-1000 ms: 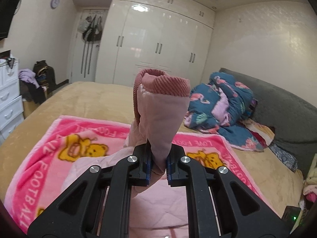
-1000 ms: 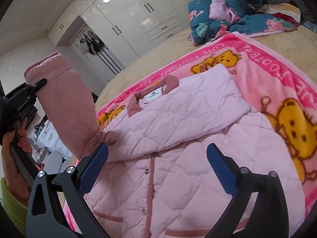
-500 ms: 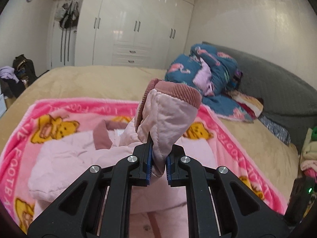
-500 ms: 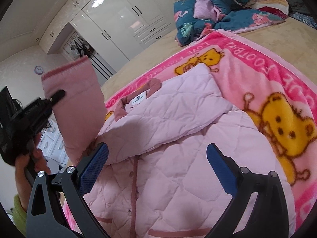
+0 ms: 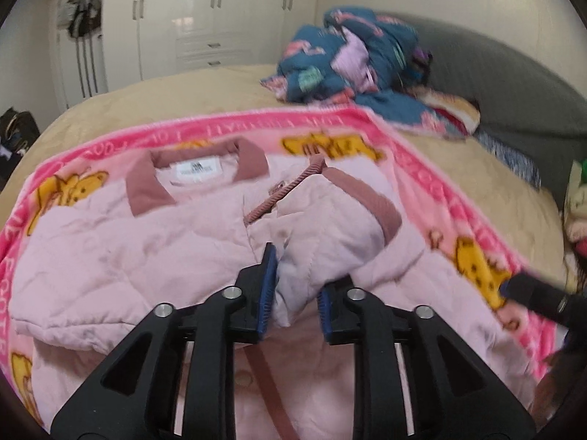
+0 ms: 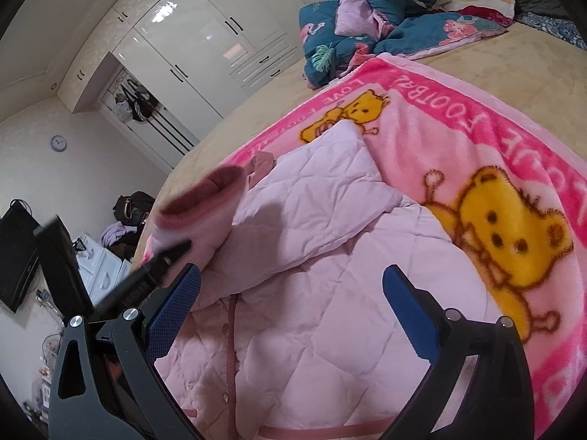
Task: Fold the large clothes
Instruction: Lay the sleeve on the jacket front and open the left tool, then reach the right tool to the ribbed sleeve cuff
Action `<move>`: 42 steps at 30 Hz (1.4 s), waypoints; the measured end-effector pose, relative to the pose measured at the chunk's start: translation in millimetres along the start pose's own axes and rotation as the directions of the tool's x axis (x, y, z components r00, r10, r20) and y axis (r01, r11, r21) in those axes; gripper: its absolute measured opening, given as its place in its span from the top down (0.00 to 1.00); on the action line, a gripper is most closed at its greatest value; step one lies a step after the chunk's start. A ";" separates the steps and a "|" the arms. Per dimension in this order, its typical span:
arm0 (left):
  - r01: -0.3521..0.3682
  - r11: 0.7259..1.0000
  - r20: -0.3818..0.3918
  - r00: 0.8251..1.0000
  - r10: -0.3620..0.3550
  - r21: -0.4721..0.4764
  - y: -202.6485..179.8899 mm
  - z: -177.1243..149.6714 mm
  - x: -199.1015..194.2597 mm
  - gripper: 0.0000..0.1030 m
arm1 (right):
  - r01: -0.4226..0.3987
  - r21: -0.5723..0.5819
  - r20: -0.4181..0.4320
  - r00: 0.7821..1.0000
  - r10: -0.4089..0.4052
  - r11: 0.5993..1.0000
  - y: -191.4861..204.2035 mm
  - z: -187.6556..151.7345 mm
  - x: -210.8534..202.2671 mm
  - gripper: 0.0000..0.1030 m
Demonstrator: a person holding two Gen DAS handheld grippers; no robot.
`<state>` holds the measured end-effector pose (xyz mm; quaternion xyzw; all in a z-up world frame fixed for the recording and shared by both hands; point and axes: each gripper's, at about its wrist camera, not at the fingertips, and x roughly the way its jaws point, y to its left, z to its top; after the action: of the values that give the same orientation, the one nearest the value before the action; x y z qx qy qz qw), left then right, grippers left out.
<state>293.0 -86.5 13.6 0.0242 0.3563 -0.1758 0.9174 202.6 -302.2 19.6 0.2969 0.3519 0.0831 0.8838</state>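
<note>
Jacket: the pink quilted jacket (image 5: 121, 242) lies front-up on the pink blanket (image 6: 488, 154), collar (image 5: 146, 190) toward the blanket's far edge, on the bed (image 5: 205, 91).
Sleeve: the left-side sleeve (image 5: 330, 227), held upright a second ago, now lies across the chest, its cuff (image 5: 370, 201) pointing at the blanket's right edge. The other sleeve (image 6: 315, 198) is already folded in.
Left gripper: the left gripper (image 5: 293, 286) has parted its jaws to a narrow gap; the sleeve sits loosely between them, no longer pinched.
Right gripper: the right gripper (image 6: 293, 304) hangs over the lower front, jaws wide, holding nothing.
Meaning: both sleeves look folded inward; the body fold from hem toward collar probably comes next.
Risk: the puffy sleeve may spring back when the left gripper withdraws.
</note>
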 end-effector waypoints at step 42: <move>-0.170 0.951 -0.039 0.985 0.165 -0.260 165.7 -56.3 -107.3 0.09 | -0.052 0.075 -0.283 0.956 0.071 0.996 34.5 -29.3 126.1 0.04</move>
<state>239.6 111.1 29.3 -0.0657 0.3808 -0.0483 0.9210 278.3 -215.7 -49.4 0.3219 0.4687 0.1409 0.8105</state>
